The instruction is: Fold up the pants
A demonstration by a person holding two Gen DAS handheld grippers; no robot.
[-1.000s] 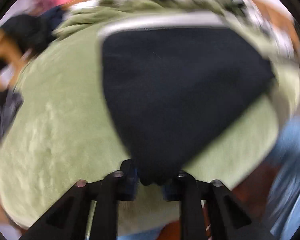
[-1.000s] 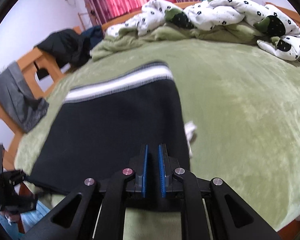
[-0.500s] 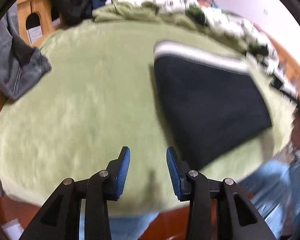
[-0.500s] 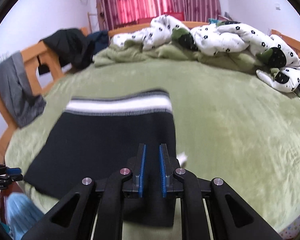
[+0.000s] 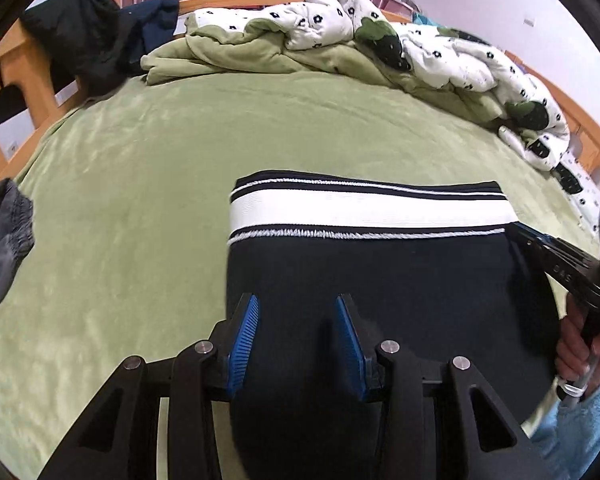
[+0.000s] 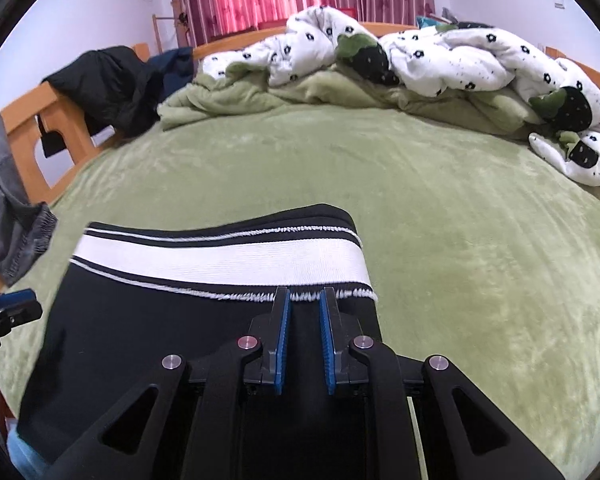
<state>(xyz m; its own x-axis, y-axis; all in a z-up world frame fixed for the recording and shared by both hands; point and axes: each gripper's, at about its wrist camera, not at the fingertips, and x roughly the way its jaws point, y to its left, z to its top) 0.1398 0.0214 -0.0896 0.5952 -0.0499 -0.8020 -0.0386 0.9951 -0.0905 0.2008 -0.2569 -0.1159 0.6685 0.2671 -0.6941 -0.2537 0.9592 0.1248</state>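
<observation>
Plainly the pants point(image 5: 380, 304) lay folded flat on the green blanket point(image 5: 140, 208), lower centre to right of the left view, the white waistband point(image 5: 364, 210) along their far edge. Soft, light knit, they would likely sag and slide on the plush, so a pinch through all layers at a corner or the near folded edge looked best. The left gripper point(image 5: 296, 338) had just been opening; its jaws stood partly apart over the dark cloth, nothing between them. The right gripper point(image 6: 303, 340) showed a narrow gap, pads clear of the fabric and empty, in line with the band's lower stitching. Only the left view showed the person's hand point(image 5: 580, 344) at the right edge; only the right view showed the pants' point(image 6: 180, 340) right edge and the blanket point(image 6: 480, 280) beyond.
</observation>
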